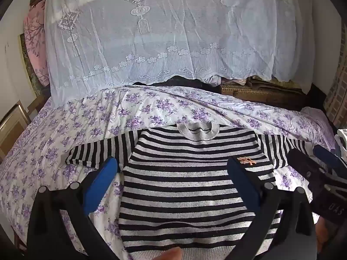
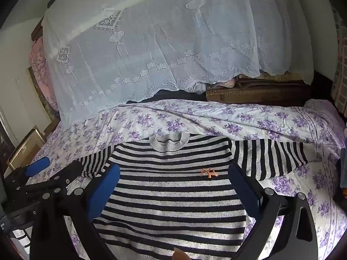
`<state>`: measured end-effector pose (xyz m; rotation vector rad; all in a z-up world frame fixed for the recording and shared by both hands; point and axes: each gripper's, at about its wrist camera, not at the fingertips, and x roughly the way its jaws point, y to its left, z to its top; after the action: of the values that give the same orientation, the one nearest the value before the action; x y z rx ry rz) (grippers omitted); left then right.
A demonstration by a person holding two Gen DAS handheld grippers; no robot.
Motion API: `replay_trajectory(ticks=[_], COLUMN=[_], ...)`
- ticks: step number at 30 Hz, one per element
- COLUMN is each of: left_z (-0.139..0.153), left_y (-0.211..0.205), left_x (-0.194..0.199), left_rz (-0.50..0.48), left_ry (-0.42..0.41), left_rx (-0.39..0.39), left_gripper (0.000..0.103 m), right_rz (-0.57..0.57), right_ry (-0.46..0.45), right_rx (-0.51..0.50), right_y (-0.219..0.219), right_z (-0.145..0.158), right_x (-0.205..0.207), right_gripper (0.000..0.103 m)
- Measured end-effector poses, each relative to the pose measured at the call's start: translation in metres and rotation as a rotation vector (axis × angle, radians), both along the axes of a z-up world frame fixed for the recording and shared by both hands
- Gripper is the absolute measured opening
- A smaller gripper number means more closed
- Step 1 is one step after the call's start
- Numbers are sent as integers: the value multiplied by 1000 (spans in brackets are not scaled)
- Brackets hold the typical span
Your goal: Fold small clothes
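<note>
A small black-and-white striped sweater (image 1: pixel 184 186) lies flat, front up, on a purple-flowered bedsheet (image 1: pixel 65 134), collar away from me, both sleeves spread sideways. A small orange logo (image 1: pixel 246 160) sits on its chest. My left gripper (image 1: pixel 173 164) hovers open over the sweater's left part, blue pads wide apart, holding nothing. The right gripper (image 1: pixel 312 158) shows at the right edge of this view. In the right wrist view the sweater (image 2: pixel 169 195) lies under my open, empty right gripper (image 2: pixel 173 171), and the left gripper (image 2: pixel 58 166) is at the left.
A white lace cloth (image 1: pixel 162 39) drapes over a pile at the back of the bed. A woven brown chest (image 2: pixel 260 91) stands behind the sheet at the right. Framed pictures (image 1: pixel 13 123) lean at the left wall. A fingertip shows at the bottom edge.
</note>
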<state>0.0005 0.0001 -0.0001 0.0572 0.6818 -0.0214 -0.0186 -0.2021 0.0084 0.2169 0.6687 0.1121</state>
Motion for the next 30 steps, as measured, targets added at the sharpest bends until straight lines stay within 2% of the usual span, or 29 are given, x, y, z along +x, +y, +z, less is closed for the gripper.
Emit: replay_trajectory(ticks=[4,30], left_z=[1,2], left_y=[1,8], left_x=[0,1], left_rz=[4,17], left_ry=[-7,-5], left_rx=[-4,-19], left_gripper=[99,99], right_rz=[-7,18], right_ry=[-2,-17], right_rx=[-24,-16], right_y=[2,11], right_z=[-3,9], right_x=[1,-7], right_gripper=[100,100])
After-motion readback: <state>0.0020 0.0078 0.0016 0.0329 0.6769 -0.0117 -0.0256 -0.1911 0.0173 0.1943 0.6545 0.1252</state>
